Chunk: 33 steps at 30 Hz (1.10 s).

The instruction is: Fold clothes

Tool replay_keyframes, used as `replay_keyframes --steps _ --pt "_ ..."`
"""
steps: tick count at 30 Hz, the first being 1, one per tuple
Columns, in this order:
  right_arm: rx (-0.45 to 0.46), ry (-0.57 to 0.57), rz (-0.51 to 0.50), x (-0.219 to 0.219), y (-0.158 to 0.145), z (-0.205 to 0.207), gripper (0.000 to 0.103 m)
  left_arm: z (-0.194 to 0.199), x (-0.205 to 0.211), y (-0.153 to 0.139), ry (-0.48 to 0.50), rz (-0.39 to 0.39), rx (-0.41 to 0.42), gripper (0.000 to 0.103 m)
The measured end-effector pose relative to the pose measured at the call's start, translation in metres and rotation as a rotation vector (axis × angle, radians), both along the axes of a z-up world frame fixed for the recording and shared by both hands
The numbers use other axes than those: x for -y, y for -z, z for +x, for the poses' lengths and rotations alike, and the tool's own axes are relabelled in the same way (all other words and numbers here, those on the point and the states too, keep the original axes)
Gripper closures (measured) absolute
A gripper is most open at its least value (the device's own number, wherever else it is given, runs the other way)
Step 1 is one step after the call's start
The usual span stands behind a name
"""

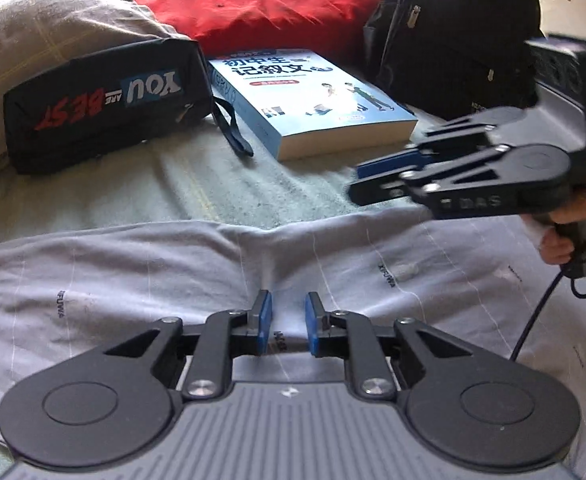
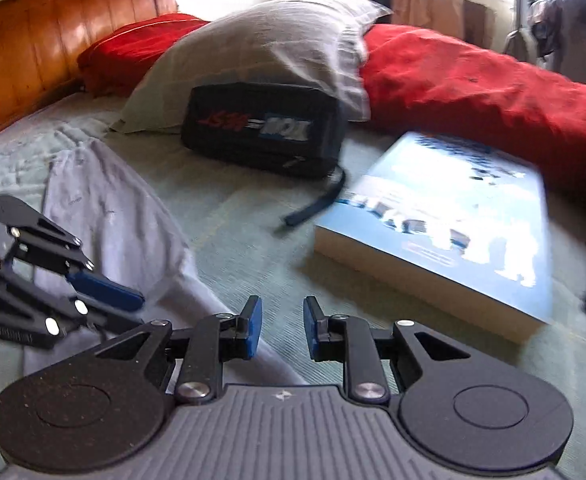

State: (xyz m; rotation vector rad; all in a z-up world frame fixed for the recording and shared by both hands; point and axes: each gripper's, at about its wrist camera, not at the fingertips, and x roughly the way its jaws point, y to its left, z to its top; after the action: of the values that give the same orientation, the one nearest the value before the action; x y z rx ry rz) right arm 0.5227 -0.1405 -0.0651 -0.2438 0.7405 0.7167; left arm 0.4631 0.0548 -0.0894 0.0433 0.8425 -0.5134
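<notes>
Nearest us, our left gripper hangs over the pale grey garment spread across the bed's near edge, jaws narrowly apart with nothing between them. Our right gripper hovers beside it over the green sheet, likewise parted and empty. Farther in lie a blue book, a black pouch, a pillow and a red quilt.

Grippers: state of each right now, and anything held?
Left gripper: open, narrow gap, nothing held, over the grey garment.
Right gripper: open, narrow gap, nothing held, over the bed sheet.
</notes>
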Motion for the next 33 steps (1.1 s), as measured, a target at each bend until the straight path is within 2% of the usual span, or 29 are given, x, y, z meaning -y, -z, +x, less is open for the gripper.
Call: replay_keyframes --steps 5,9,11,14,15,18,20,22,23,26,27,30,33 --pt "0.017 -0.061 -0.067 -0.023 0.014 -0.008 0.072 -0.003 -0.002 0.001 0.01 0.002 0.021 0.087" --pt "0.088 -0.086 -0.097 -0.028 0.02 -0.026 0.073 -0.003 -0.004 0.002 0.012 -0.008 0.03 0.086" --pt "0.113 -0.115 -0.118 -0.03 0.019 -0.034 0.078 -0.004 -0.004 0.002 0.009 -0.009 0.034 0.086" --pt "0.121 -0.153 -0.145 -0.036 0.02 -0.04 0.097 -0.005 -0.002 0.001 0.007 0.001 0.041 0.086" --pt "0.123 -0.156 -0.153 -0.038 0.02 -0.041 0.1 -0.005 -0.001 0.001 0.007 0.005 0.043 0.086" --pt "0.159 -0.128 -0.167 -0.042 0.018 -0.04 0.101 -0.007 0.0 -0.005 0.015 0.017 0.061 0.086" --pt "0.187 -0.043 -0.146 -0.04 0.012 -0.027 0.101 -0.01 -0.001 -0.011 0.031 0.021 0.082 0.083" --pt "0.157 0.029 -0.11 -0.034 0.008 -0.013 0.1 -0.014 -0.004 -0.014 0.04 0.031 0.091 0.08" --pt "0.142 0.054 -0.097 -0.031 0.006 -0.009 0.099 -0.016 -0.006 -0.015 0.042 0.039 0.095 0.08" --pt "0.109 0.068 -0.037 -0.017 -0.006 -0.013 0.086 -0.023 -0.016 -0.01 0.028 0.072 0.097 0.079" --pt "0.101 0.067 -0.023 -0.011 -0.011 -0.017 0.079 -0.025 -0.022 -0.008 0.022 0.076 0.093 0.076" --pt "0.071 0.081 -0.072 0.009 -0.019 -0.037 0.066 -0.034 -0.038 -0.005 0.012 0.064 0.071 0.068" --pt "-0.004 0.122 -0.103 0.038 -0.016 -0.054 0.059 -0.038 -0.052 -0.011 0.001 0.088 0.078 0.064"
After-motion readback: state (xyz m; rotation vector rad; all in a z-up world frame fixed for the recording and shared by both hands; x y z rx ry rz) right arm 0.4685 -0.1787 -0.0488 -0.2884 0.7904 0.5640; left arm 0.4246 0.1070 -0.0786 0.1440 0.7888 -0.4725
